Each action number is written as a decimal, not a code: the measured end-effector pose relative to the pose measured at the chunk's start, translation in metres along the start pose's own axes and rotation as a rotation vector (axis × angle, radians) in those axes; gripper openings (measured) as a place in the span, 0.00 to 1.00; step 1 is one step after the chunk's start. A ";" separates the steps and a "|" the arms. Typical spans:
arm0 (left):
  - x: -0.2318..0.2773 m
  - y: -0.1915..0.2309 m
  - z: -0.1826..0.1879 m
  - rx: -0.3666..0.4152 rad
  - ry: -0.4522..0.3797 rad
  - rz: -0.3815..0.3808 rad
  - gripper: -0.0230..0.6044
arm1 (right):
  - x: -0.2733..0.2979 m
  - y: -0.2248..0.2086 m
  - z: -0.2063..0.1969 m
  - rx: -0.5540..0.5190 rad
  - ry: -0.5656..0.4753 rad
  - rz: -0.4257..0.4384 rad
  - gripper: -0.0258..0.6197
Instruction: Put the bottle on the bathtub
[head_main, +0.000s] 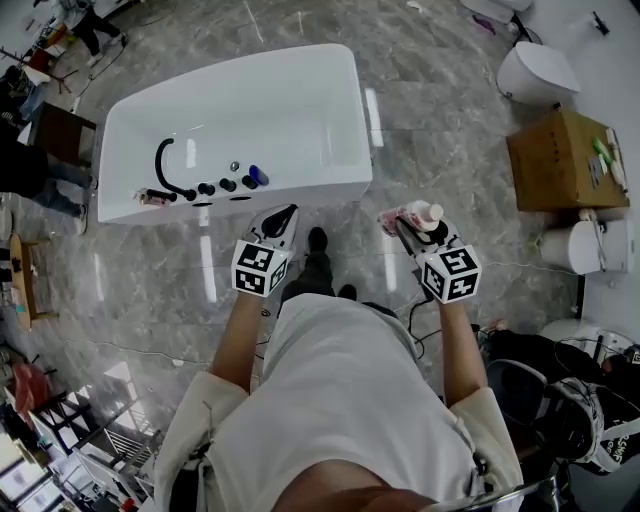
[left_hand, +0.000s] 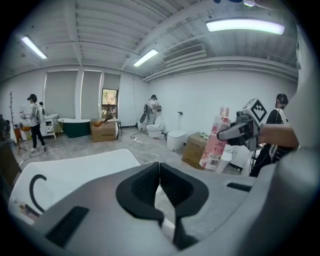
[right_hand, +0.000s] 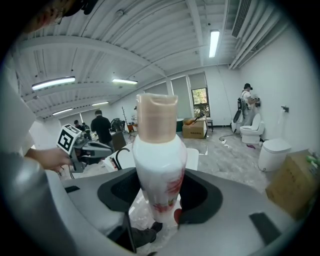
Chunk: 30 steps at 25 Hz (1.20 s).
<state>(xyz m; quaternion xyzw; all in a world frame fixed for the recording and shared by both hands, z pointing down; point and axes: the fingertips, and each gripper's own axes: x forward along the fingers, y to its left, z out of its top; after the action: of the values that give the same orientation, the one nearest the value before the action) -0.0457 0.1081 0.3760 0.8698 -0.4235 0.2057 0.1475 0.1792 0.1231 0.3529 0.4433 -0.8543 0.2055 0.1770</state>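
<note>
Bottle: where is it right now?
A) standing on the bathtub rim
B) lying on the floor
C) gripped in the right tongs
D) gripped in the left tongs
C: in the right gripper view the bottle stands upright between the right tongs, pads against its sides; the bathtub lies ahead, apart from it.

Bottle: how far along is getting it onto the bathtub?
Done: the pick-up; the right gripper is shut on the bottle, upright. In hand: the bottle hangs over the floor, short of the bathtub. Left: bring it over the tub's ledge by the taps, set it down, let go. The left gripper is shut and empty.
</note>
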 end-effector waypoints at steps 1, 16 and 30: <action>0.007 0.007 0.003 -0.001 0.005 -0.006 0.05 | 0.007 -0.004 0.003 0.004 0.004 -0.005 0.42; 0.100 0.127 0.016 -0.014 0.097 -0.128 0.05 | 0.132 -0.041 0.048 0.075 0.069 -0.101 0.42; 0.155 0.166 0.013 0.001 0.118 -0.200 0.05 | 0.188 -0.057 0.059 0.108 0.088 -0.161 0.42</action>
<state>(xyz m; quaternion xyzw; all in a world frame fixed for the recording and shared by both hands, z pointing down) -0.0885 -0.1020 0.4530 0.8941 -0.3251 0.2412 0.1915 0.1170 -0.0650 0.4046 0.5098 -0.7950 0.2558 0.2062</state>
